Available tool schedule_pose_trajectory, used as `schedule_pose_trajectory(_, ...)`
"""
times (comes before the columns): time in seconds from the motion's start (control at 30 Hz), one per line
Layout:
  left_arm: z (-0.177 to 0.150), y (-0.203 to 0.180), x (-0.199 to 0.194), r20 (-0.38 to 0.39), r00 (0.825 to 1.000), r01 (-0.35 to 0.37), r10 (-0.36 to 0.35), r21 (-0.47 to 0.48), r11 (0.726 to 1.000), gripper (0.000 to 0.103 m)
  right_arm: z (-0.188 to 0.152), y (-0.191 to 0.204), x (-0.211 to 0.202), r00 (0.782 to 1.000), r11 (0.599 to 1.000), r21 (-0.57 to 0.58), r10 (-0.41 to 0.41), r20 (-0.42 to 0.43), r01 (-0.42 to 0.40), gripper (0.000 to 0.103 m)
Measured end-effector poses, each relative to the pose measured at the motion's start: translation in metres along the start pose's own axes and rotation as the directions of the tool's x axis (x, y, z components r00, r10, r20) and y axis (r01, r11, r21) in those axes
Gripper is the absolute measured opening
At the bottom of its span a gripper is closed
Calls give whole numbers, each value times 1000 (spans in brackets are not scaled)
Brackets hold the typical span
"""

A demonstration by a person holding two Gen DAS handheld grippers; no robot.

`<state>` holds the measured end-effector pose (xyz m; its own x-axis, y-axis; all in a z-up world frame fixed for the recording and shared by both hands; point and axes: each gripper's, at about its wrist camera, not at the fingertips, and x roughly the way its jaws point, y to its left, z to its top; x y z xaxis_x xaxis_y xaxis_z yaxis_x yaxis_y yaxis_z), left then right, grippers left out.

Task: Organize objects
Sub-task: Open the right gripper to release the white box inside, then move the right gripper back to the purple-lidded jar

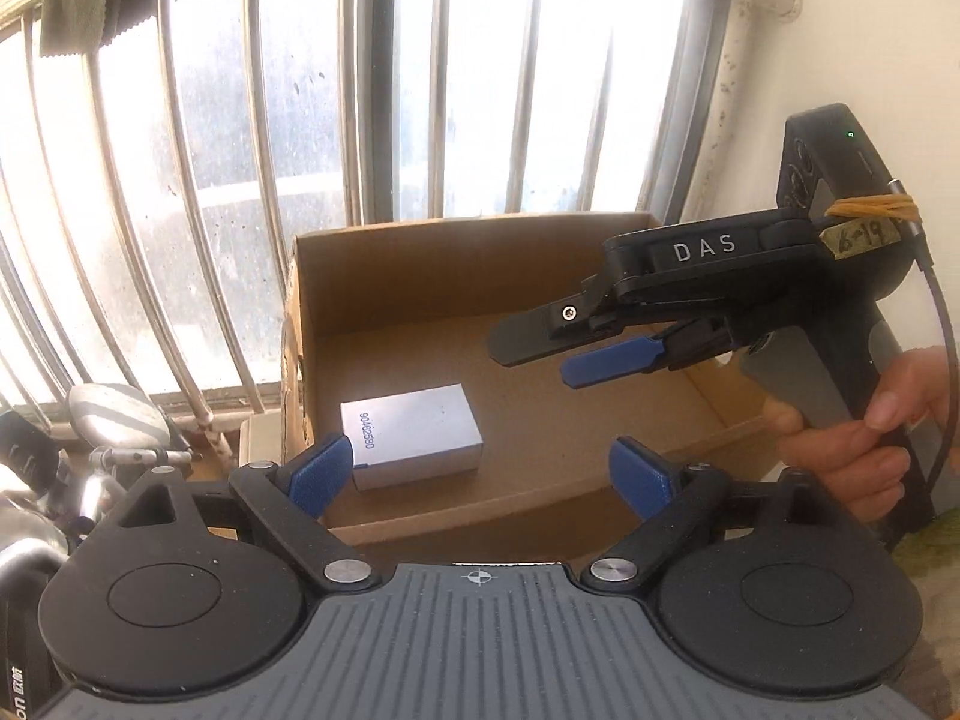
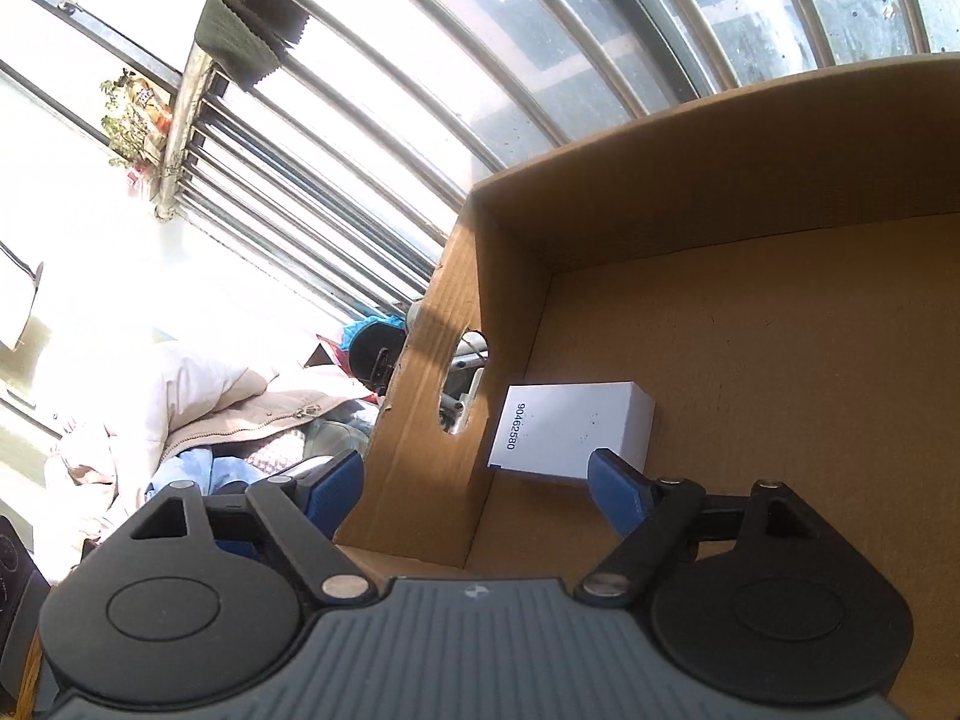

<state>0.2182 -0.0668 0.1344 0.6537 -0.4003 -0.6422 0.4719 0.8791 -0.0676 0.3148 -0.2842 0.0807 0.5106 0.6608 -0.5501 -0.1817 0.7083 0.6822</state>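
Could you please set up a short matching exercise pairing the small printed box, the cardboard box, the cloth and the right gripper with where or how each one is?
Things:
1. small white box
2. cardboard box
3. green cloth
4. right gripper

States:
A. draped over a window bar
B. open, hovering above the cardboard box's floor
C. lying on the cardboard floor near the left wall
D. standing open-topped by the barred window

Pairs: 1-C, 2-D, 3-A, 4-B

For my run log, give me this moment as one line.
white box lying in cardboard box | left tool open, empty | right tool open, empty, over cardboard box
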Motion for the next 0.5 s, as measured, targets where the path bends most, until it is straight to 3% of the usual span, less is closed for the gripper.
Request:
schedule_pose_trajectory(0.1,-26,-8,-40,113,994,-8,6,15,1000,97,-28,11,-40,996,998,-52,47,69,-44,89)
schedule_pose_trajectory(0.27,-88,-28,-77,276,960,-58,48,31,998,100,-96,27,-85,977,984,-165,93,193,-61,93)
schedule_pose_trajectory(0.33,-113,-39,-76,286,957,-67,53,40,997,100,-123,26,-88,971,980,-185,107,212,-68,93)
schedule_pose_trajectory(0.5,-157,-54,-62,246,968,-58,45,44,997,100,-170,19,-69,976,984,-173,79,204,-43,93)
